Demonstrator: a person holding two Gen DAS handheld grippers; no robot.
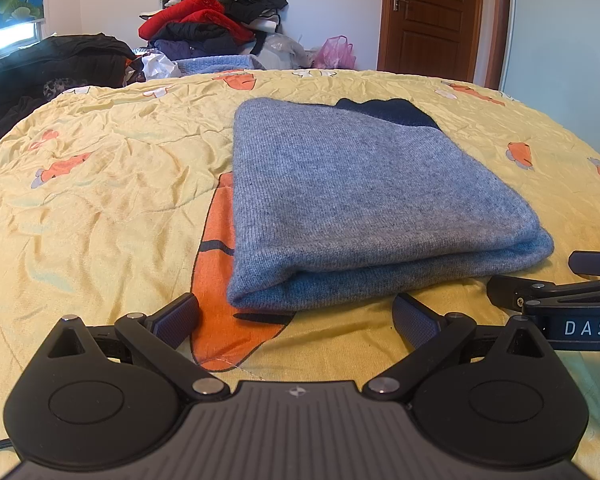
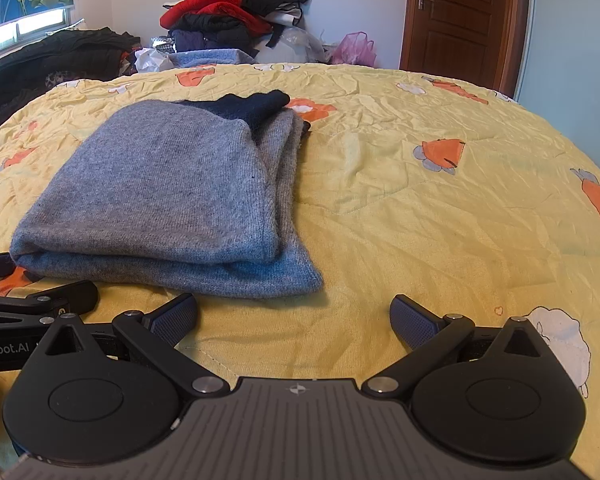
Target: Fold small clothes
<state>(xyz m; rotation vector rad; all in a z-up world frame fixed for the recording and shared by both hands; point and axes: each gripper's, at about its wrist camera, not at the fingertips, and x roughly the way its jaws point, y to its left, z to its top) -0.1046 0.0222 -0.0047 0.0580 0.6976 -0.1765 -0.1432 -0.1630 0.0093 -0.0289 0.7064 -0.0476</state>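
A grey-blue knit sweater (image 1: 364,196) lies folded in a thick rectangle on the yellow bedspread (image 1: 100,184), with a dark navy part (image 1: 392,110) showing at its far end. My left gripper (image 1: 296,316) stands open just short of the sweater's near folded edge, nothing between its fingers. In the right wrist view the same sweater (image 2: 168,196) sits ahead and to the left. My right gripper (image 2: 294,316) is open over bare bedspread (image 2: 420,208), just right of the sweater's near corner. Each gripper appears at the other view's edge.
A heap of red, black and dark clothes (image 1: 212,20) rises beyond the bed's far edge, next to plastic bags (image 1: 336,54). Dark garments (image 1: 48,64) lie at the far left. A brown wooden door (image 1: 432,16) stands at the back right.
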